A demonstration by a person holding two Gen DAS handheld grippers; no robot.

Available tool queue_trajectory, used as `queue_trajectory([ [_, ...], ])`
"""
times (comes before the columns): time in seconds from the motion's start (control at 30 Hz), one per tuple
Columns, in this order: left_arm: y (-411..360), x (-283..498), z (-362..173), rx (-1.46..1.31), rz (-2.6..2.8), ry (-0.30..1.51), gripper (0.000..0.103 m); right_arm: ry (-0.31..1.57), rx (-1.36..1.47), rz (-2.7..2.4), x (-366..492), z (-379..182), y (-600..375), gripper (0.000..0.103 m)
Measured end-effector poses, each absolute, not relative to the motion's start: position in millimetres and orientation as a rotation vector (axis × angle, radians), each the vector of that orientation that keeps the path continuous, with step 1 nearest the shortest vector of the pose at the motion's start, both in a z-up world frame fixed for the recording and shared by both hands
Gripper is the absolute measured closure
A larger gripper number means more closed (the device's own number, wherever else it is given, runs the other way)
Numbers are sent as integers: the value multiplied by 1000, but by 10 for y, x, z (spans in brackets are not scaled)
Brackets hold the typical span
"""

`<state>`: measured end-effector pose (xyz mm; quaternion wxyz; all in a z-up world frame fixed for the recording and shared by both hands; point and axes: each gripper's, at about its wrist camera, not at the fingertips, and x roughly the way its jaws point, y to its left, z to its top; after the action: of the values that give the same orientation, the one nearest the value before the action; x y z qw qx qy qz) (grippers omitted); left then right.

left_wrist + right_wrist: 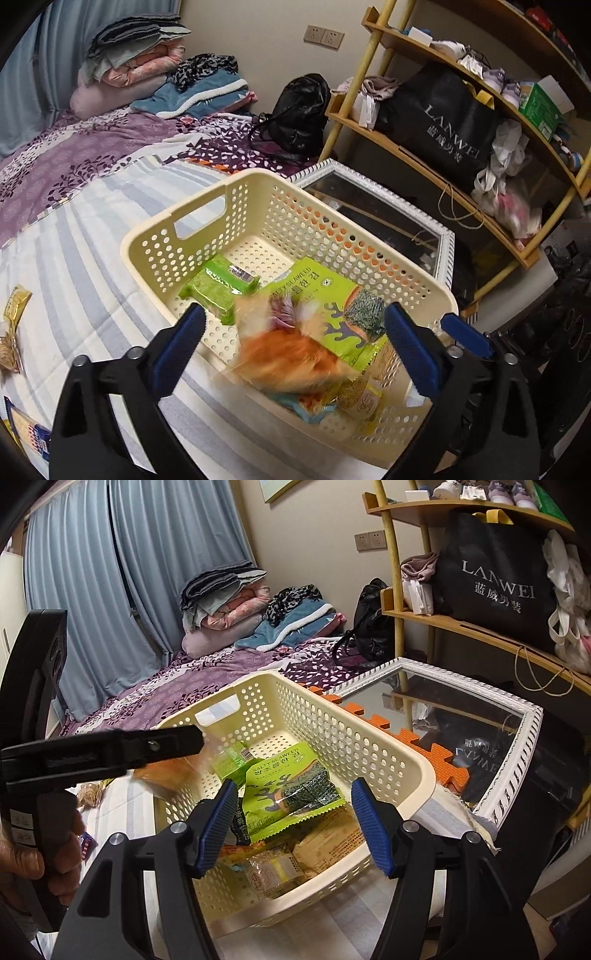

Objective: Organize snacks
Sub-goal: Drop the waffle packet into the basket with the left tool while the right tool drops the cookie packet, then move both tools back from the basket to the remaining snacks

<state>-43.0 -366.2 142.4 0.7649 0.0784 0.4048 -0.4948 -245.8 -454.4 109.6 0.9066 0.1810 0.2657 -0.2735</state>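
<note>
A cream perforated basket (236,206) (369,746) stands on the striped bed cover. In it lie a green seaweed packet (332,295) (291,794), a small green pack (218,288) (231,758) and several other wrapped snacks. My left gripper (291,332) is open over the basket's near side. A blurred orange snack bag (291,354) is between its fingers, not gripped; it also shows in the right wrist view (166,771) at the basket's left rim. My right gripper (295,823) is open and empty above the basket's near end.
Loose snacks lie on the cover at left (14,325) (88,794). A white-framed mirror (388,210) (480,720) lies right of the basket. A wooden shelf (443,162) with a black bag stands at right. Folded bedding (140,62) is at the far end.
</note>
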Motion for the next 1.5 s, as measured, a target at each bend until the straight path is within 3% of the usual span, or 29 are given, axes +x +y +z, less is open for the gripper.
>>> queue_trajectory([
  [0.93,-3239,-307,1594,275,-908,779,4,551,329,-491,-2187,1209,-4213,38],
  [1.03,-3150,-281,1607,277,-888,771,4,548,318,-477,-2141,1223,-4143,30],
  [1.5,-2656,-52,1602,256,-776,765,4,579,277,-373,-1824,1222,-3784,30],
])
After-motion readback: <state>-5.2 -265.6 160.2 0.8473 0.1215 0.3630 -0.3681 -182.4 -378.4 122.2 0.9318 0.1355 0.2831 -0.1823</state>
